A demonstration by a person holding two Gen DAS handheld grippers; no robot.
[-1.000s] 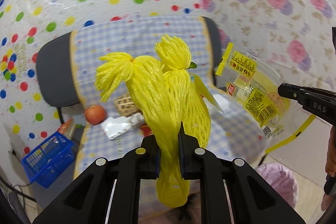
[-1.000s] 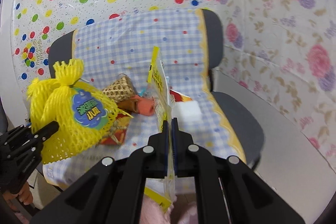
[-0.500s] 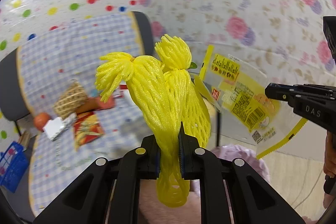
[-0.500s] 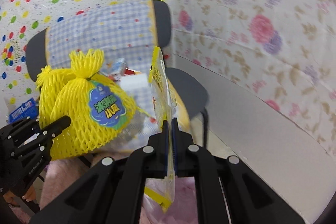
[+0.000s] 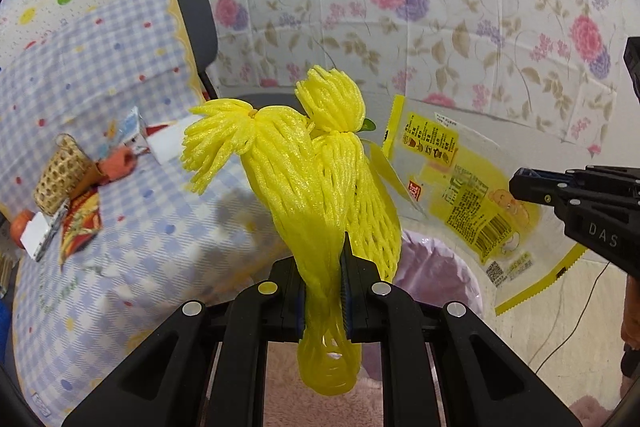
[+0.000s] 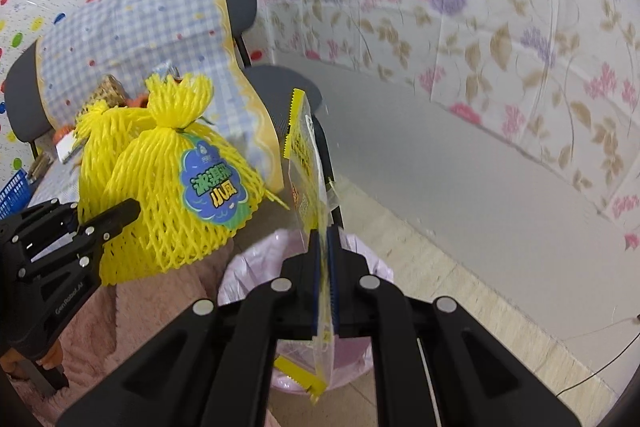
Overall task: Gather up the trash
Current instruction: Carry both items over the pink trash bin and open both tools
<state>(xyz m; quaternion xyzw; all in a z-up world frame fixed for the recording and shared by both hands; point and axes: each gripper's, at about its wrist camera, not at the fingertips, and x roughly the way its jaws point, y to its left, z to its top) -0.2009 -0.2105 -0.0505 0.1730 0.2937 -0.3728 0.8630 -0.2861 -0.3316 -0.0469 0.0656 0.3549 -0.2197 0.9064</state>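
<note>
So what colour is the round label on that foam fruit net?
Blue with a green edge, on the yellow foam net; clearest in the right wrist view.

Bright, even indoor light, soft shadows, strong fisheye bending with dark corners, slight motion blur on the background.

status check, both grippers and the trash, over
Left gripper shut on yellow foam net. Right gripper shut on yellow wrapper. Pink-lined bin just below, nothing blocking.

swung off chair (image 5: 192, 23) | both claws now above pink-lined bin (image 6: 360, 255)
</note>
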